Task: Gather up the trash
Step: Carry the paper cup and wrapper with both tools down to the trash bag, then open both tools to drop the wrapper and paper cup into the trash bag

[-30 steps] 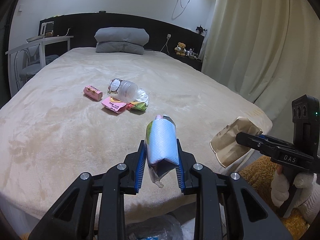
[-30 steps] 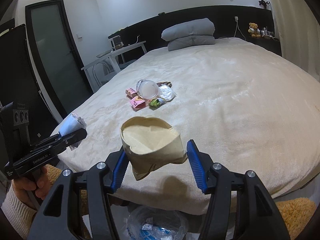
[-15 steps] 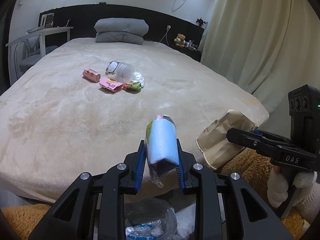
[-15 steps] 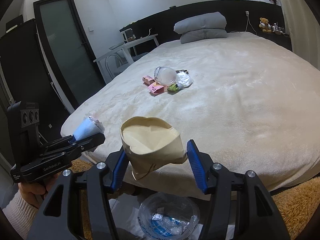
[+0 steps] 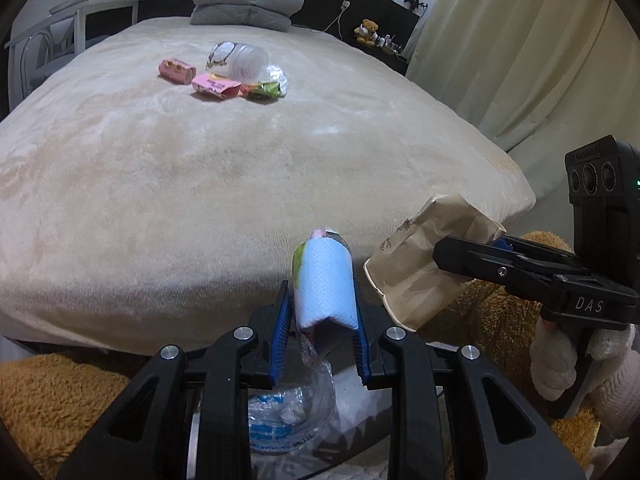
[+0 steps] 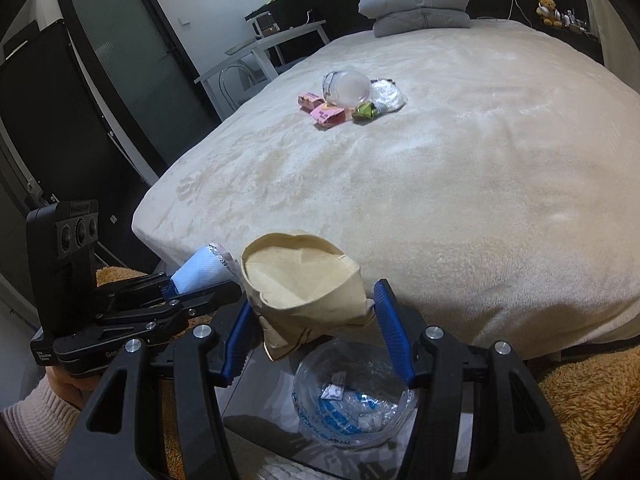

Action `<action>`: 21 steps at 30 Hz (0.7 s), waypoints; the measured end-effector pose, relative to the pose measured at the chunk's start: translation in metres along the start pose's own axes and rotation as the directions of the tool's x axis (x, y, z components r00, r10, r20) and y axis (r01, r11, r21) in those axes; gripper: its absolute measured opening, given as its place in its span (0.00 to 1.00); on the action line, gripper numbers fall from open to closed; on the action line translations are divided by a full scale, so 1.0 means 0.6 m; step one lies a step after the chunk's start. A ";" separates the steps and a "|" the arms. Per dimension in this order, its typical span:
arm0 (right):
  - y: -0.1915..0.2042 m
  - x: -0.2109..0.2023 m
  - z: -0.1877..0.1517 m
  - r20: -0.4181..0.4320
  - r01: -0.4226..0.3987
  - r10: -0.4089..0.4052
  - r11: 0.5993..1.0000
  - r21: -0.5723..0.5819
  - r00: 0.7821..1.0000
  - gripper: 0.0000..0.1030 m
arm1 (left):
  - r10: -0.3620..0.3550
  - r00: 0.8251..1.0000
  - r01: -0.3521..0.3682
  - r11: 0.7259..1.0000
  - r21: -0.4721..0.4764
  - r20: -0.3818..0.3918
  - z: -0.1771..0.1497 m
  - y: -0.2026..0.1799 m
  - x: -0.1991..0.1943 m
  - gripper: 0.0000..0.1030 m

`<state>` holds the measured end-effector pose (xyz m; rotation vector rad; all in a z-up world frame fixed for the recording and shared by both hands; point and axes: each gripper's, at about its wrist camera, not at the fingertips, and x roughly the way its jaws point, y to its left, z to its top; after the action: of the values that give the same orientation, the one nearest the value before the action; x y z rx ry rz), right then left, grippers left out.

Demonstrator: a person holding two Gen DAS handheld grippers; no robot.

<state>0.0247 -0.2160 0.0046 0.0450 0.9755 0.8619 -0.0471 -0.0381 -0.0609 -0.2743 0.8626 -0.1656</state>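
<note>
Already we hold a blue tissue wad [image 5: 325, 284] in the left gripper [image 5: 320, 312] and a crumpled paper cup [image 6: 302, 284] in the right gripper [image 6: 316, 320], both over the lined bin [image 6: 354, 400]; a small trash pile [image 5: 228, 74] waits on the bed [image 5: 200, 168].

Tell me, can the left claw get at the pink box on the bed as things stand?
Probably not: the left claw is shut on a blue tissue wad, and the pink box lies far up the bed.

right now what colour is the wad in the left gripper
Light blue wad, clearest in the left wrist view.
</note>
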 end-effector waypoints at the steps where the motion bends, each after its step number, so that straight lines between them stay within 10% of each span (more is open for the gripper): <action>1: -0.001 0.006 -0.003 -0.022 0.000 0.000 1.000 0.005 1.000 0.55 | 0.001 1.000 -0.001 1.000 -0.001 -0.019 -0.006 -0.001 0.005 0.25; 21: -0.043 0.140 -0.044 -0.385 0.050 -0.005 0.993 0.107 0.923 0.55 | 0.002 0.924 -0.034 0.996 -0.077 -0.381 -0.074 0.043 0.129 0.25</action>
<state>0.0437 -0.1869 -0.0804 -0.0415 1.3920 0.8028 -0.0309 -0.0407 -0.1523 -0.3164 1.2613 -0.1688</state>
